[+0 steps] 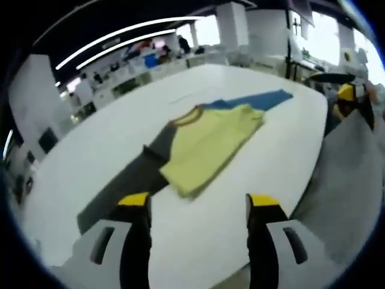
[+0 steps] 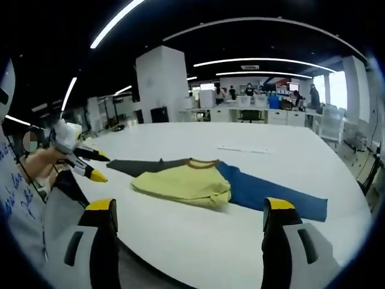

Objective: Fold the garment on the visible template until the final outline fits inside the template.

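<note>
Long ceiling light strips [image 2: 264, 60] glow against a dark ceiling and light the white counter [image 2: 180, 144] evenly, with only faint shadows. In the left gripper view the whole picture is soft with motion blur, and daylight from the windows [image 1: 328, 30] washes out the top right. Both views bend strongly at the edges, curving the strips and the counter rim.

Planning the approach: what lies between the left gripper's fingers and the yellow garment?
Only bare white table, as the left gripper view shows. The open left gripper hovers short of the folded yellow garment, with nothing lying on the stretch between them.
</note>
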### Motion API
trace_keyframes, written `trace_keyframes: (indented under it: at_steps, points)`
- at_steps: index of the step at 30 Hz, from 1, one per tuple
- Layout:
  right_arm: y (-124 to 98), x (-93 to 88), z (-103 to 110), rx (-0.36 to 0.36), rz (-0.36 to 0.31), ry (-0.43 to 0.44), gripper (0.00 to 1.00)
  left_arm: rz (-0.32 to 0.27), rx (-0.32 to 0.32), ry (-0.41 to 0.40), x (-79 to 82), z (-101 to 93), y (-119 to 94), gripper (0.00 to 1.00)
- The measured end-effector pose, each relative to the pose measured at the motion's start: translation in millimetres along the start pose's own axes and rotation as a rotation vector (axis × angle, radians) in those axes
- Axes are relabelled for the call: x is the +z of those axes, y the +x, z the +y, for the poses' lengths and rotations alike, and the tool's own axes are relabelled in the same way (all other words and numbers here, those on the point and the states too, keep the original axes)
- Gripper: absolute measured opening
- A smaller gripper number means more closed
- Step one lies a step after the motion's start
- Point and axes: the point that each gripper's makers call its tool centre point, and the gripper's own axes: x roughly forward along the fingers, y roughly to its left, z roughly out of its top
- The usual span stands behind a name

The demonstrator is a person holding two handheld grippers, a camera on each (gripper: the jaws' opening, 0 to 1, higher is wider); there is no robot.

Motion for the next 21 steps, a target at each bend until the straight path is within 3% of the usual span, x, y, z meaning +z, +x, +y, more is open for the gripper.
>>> trace_keyframes:
  at_steps: [2, 4, 12, 16, 18, 21]
  points:
    - [-2.6, 0.8, -1.4, -0.006, -0.009, 0.004, 1.0, 0.013, -0.007, 0.005, -1.6, -1.8, 2.0, 0.56]
    - [-3.9, -2.3, -7.7, -0.046, 0.011, -0.05, 1.0, 0.012, -0.003, 0.023, -0.9, 0.0, 4.4, 0.54]
    - [-1.6, -4.0, -0.1, -0.027, 0.005, -0.028, 1.0, -0.013, -0.011, -0.007, -4.1, 8.9, 27.0, 0.38]
    - [-2.7, -2.0, -1.7, -0.032, -0.006, -0.011, 1.0, 0.033, 0.03, 0.101, -9.6, 18.9, 39.2, 0.31]
    - [-3.5, -2.0, -2.4, -0.036, -0.002, -0.013, 1.0, 0.026, 0.043, 0.17, -7.0, 20.9, 42.8, 0.27]
    - [-5.0, -2.6, -5.4, -0.048, 0.002, -0.011, 1.0, 0.028, 0.012, 0.112, -8.2, 16.6, 48.0, 0.27]
